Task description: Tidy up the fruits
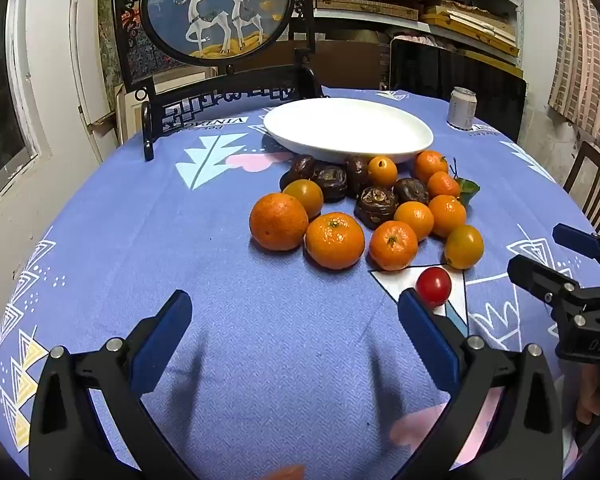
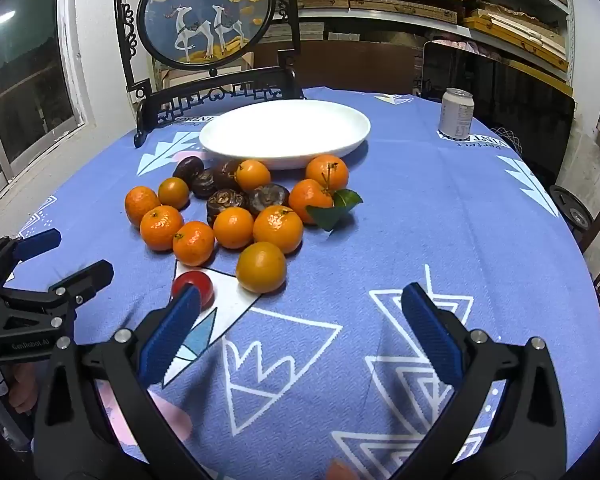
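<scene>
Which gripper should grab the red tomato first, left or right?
Either could; I'd lean right. Both the left gripper and right gripper are open and empty. The red tomato sits right at the right gripper's inner fingertip, nearest of the fruit, with the white plate beyond.

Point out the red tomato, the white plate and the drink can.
red tomato (image 1: 433, 285): left wrist view, its rounded front.
white plate (image 2: 340, 142): right wrist view, its right rim.
drink can (image 2: 456, 114): right wrist view, its side wall.

Woven cloth, glazed plate, glossy and pitted fruit

The tablecloth is matt, herringbone-textured fabric; at 12 o'clock the white plate looks smooth and glazed. Mandarins show pitted, shiny peel, the cherry tomato a slick gloss, the dark fruits wrinkled skin; the can is metal.
</scene>
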Demonstrator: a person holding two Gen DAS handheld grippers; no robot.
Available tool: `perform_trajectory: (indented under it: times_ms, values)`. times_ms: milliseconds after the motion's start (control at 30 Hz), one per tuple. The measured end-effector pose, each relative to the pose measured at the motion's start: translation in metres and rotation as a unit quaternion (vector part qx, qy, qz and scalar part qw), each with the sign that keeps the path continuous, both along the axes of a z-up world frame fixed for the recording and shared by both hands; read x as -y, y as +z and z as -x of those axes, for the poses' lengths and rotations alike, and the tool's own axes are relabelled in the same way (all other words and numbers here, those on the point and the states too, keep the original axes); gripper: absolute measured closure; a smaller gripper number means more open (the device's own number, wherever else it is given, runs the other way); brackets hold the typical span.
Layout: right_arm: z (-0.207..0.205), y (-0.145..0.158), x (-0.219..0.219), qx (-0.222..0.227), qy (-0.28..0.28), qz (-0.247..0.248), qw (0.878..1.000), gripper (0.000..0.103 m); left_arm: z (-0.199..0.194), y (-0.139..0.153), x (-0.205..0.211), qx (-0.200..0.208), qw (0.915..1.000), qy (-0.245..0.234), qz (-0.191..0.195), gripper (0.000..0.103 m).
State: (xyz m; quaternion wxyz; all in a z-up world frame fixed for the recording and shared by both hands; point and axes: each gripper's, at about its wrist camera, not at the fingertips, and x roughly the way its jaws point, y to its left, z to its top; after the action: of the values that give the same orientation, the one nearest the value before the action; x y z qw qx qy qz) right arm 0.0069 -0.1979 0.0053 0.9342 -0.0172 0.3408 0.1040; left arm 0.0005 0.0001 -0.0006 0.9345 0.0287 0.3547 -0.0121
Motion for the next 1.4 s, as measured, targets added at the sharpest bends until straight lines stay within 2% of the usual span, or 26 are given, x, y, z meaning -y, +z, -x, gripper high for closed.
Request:
perform_trajectory:
  times_ms: [1400]
  values:
    - [0.001,0.0008,0.0015,-0.002,-0.001,-0.008,1.0,0.002,-0.0014,-0.0088,0.0013,-0.013,0.9999,0.0,0.004,0.001]
